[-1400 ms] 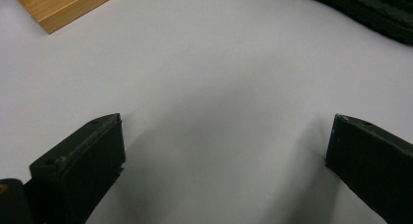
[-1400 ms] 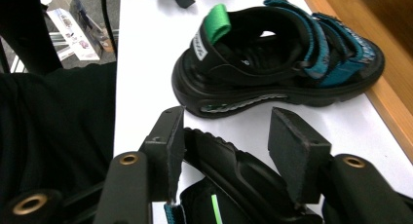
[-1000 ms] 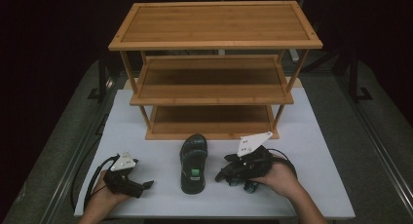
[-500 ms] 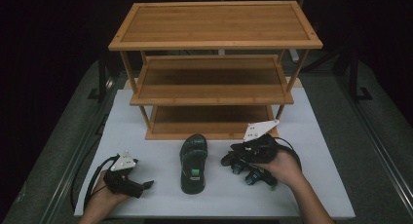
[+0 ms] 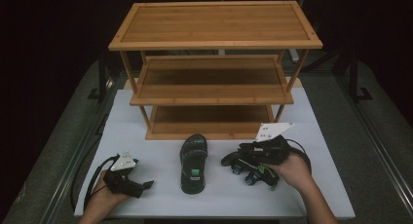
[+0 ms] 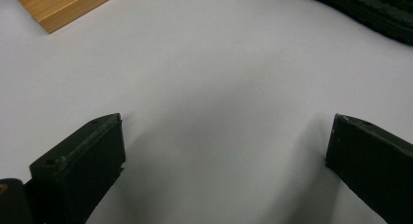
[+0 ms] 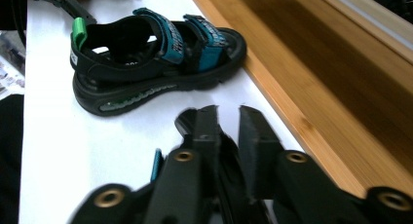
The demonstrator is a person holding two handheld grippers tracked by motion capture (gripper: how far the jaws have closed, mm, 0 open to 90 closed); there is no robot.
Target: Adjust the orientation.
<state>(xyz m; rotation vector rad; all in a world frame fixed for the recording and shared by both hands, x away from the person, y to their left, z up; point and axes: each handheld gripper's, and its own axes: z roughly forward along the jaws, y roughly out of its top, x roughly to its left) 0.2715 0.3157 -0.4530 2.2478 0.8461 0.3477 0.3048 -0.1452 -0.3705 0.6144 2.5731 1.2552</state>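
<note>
A black sandal with teal straps and a green heel tab [image 5: 194, 164] [image 7: 156, 63] lies flat on the white table [image 5: 146, 136], in front of the wooden three-tier rack [image 5: 214, 83]. My right gripper [image 5: 248, 153] [image 7: 228, 121] sits to its right. Its jaws have just been closing and now pinch a strap of a second sandal [image 5: 258, 176] [image 7: 157, 164], which hangs tipped on its side under the hand. At the near left, my left gripper [image 5: 141, 186] [image 6: 224, 151] rests low over bare table, jaws wide open with nothing between them.
The rack's bottom shelf [image 7: 331, 87] runs close along the right gripper's side. The rack's base corner [image 6: 58, 5] and the flat sandal's sole [image 6: 370, 14] lie ahead of the left gripper. Dark floor and metal rails surround the table.
The right hand has shifted to the right and a little toward the rack, its jaws drawing together on the second sandal, which came along and tipped up. The left hand stayed put.
</note>
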